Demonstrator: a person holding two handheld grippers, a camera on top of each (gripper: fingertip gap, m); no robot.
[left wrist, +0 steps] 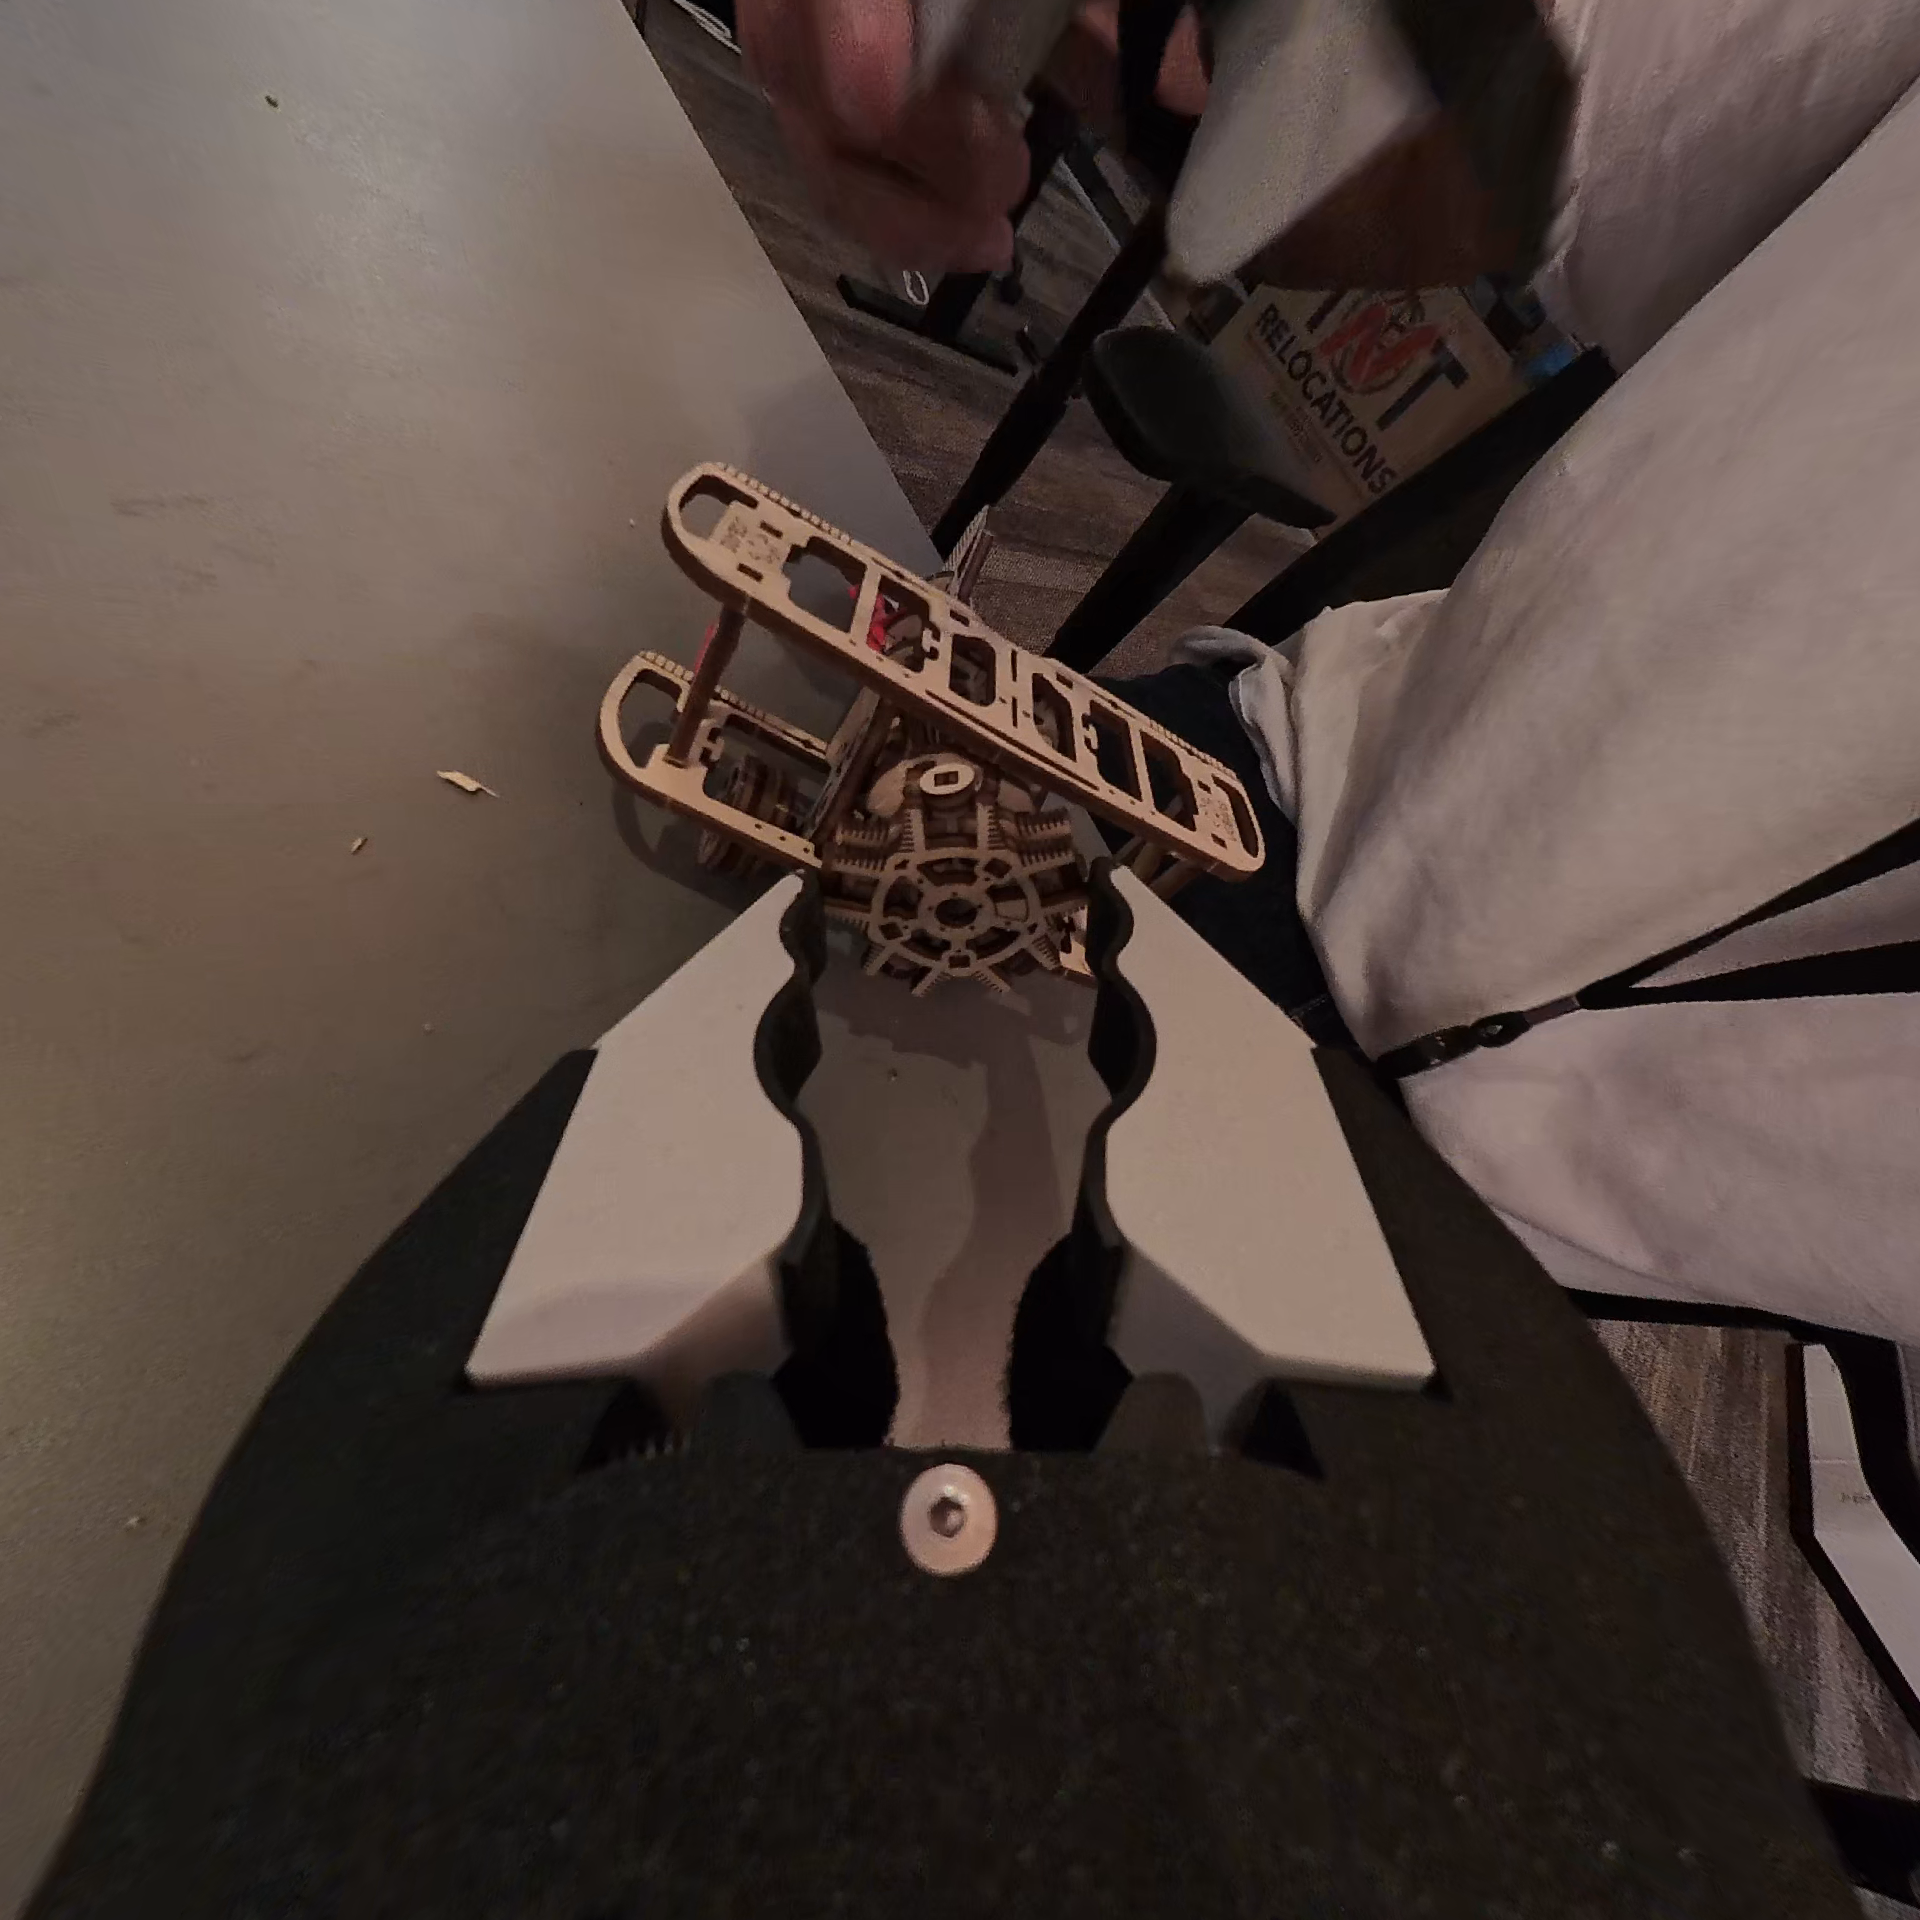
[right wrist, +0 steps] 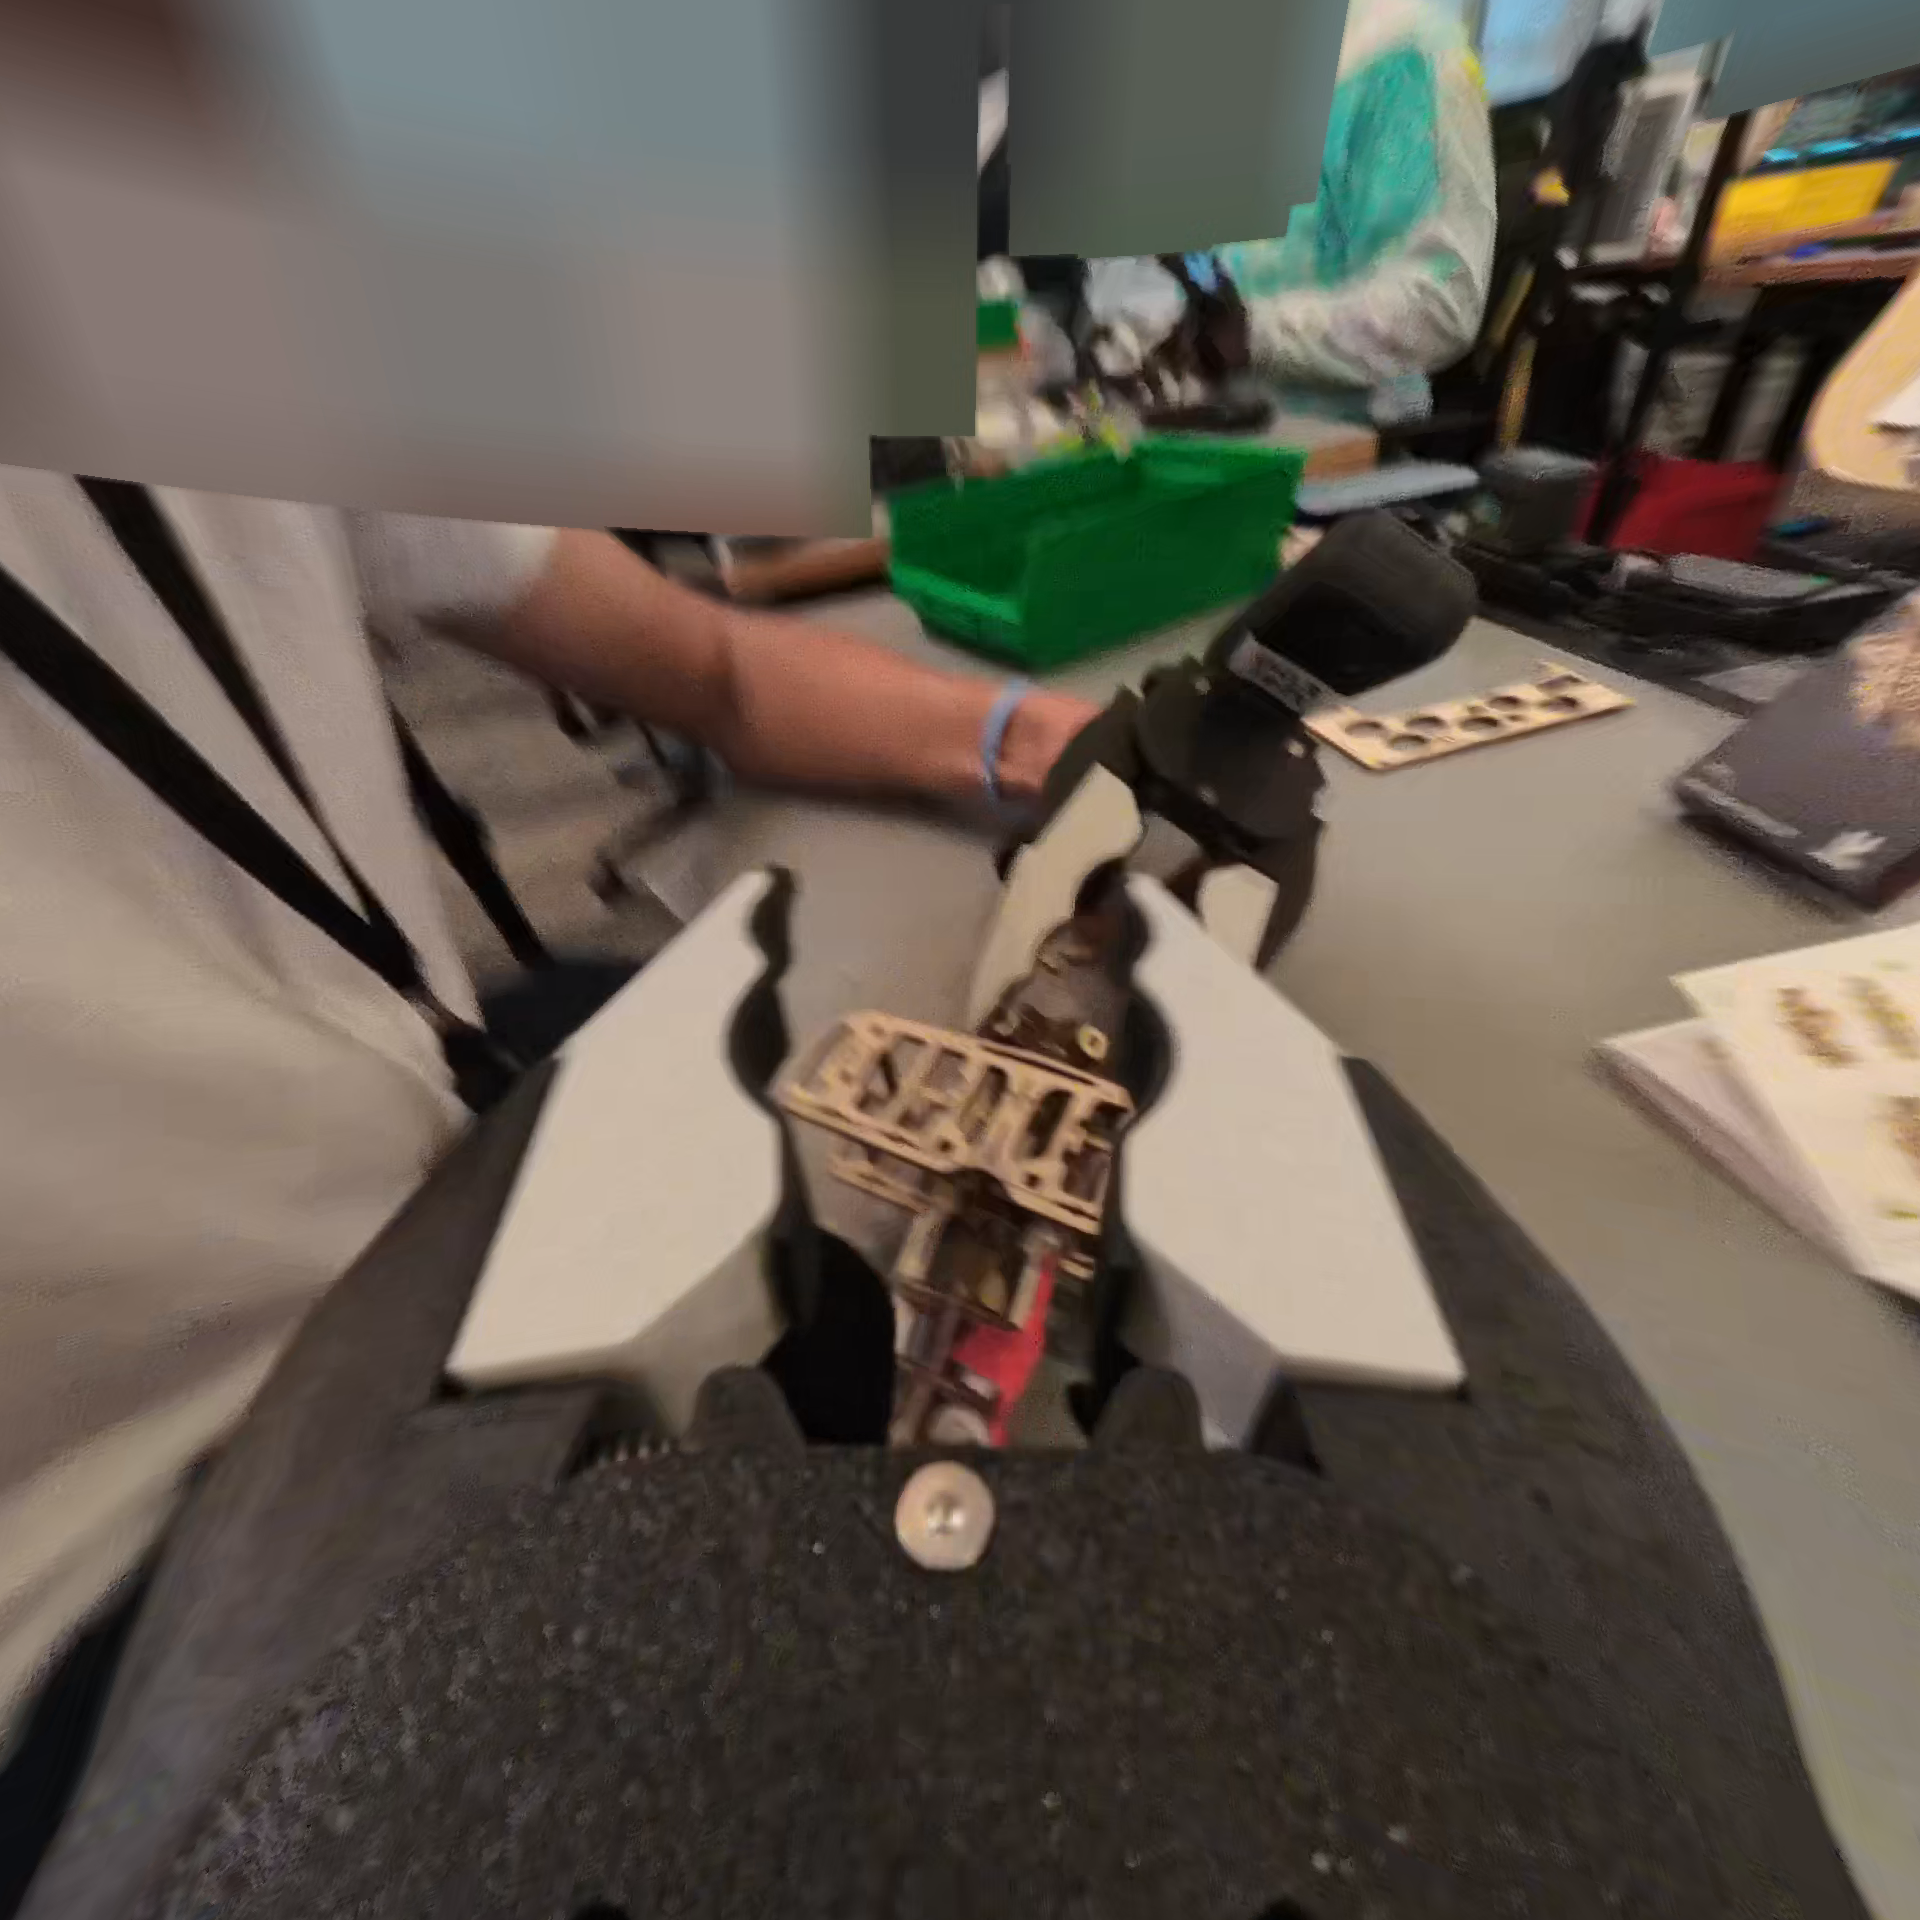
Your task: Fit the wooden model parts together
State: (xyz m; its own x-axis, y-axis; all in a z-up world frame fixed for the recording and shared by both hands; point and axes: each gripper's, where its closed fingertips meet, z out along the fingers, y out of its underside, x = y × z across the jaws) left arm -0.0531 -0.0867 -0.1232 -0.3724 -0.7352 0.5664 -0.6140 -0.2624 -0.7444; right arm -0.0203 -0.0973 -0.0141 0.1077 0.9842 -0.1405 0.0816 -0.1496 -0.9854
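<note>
**A:** So how would you handle this step? In the left wrist view the left tool (left wrist: 951,914) has its fingers (left wrist: 665,1122) spread apart, tips either side of the round engine (left wrist: 951,914) at the nose of the wooden biplane model (left wrist: 935,727). Can't tell if the pads actually touch it or just bracket it. The plane sits tilted near the corner of the grey worktop (left wrist: 312,520), one wingtip hanging past the edge.

**B:** I'd guess it's steadying the nose while the other end gets worked on. Close gently on the engine's solid rim, not on the thin cooling fins, which look like they'd snap. And keep the model from sliding further off that corner.

**A:** What about the right tool (right wrist: 951,935)?

**B:** The right wrist view is blurry. Jaws apart, the model's tail end (right wrist: 966,1122) and something red between them. Gripping or just around it, I can't tell.

**A:** What does each view add?

**B:** Left one shows the engine detail and both wings clearly. Right one shows stuff the left misses: the left tool from outside, then farther off a punched-out wooden parts sheet (right wrist: 1465,717), paper booklets (right wrist: 1787,1101), a dark book (right wrist: 1818,800) and a green bin (right wrist: 1081,540).
</note>
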